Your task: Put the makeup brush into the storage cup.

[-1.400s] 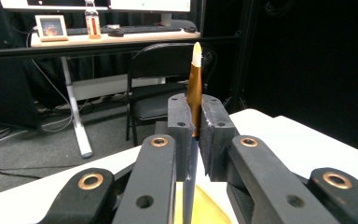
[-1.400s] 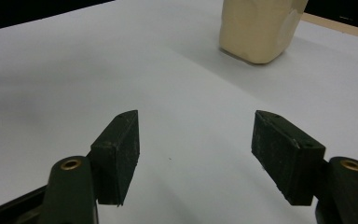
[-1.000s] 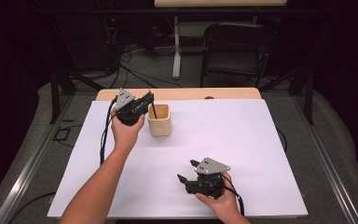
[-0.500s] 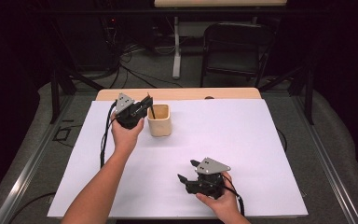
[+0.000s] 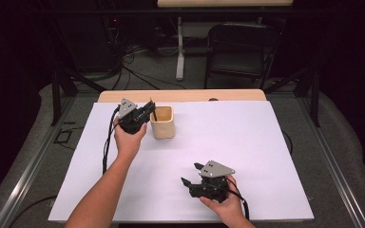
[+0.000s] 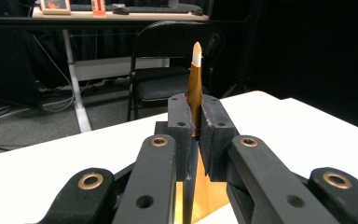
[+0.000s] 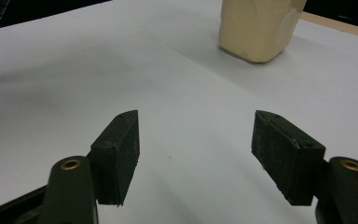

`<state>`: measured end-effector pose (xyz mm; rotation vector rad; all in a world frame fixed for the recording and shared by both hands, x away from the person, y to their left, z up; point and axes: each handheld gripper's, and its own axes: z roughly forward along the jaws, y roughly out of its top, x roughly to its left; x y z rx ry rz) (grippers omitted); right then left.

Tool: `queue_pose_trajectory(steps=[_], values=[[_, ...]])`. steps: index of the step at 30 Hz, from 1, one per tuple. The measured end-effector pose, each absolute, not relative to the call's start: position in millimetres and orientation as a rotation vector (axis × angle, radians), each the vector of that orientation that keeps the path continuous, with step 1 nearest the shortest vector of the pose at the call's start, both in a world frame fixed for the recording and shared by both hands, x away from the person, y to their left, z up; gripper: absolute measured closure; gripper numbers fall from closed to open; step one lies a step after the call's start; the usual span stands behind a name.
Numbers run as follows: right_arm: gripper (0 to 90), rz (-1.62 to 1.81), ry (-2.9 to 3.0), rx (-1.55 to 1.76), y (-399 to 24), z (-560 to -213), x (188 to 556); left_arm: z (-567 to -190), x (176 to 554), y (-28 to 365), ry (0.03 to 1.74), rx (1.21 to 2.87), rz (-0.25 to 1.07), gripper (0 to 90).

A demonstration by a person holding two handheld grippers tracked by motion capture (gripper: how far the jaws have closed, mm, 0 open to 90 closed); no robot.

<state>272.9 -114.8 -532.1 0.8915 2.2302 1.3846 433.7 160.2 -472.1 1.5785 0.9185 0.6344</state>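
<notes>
My right gripper (image 5: pixel 193 176) rests near me on the white table (image 5: pixel 266 156) with jaws wide apart and empty, while farther left my left gripper (image 5: pixel 150 108) pinches a thin brown stick (image 6: pixel 195 84) over the beige cup (image 5: pixel 162 122).

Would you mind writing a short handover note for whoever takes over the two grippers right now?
Left gripper: jaws shut on a thin brown stick with a white tip, held over the beige cup at the far left of the white table sheet.
Right gripper: jaws open, nothing between them, low over the sheet near the front edge.
Done: stick gripped at the cup.
Left: whether the stick is going in or coming out cannot be told; probably finish that move. The right gripper is free to steady the cup.
</notes>
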Motion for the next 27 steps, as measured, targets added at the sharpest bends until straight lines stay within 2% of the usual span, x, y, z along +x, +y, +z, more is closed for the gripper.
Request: queue_pose_trajectory(steps=[27], values=[[32.0, 1.381, 2.235, 0.885, -114.2, -532.7, 273.0, -484.3, 434.4, 160.0, 0.941, 1.6, 0.624, 83.6]])
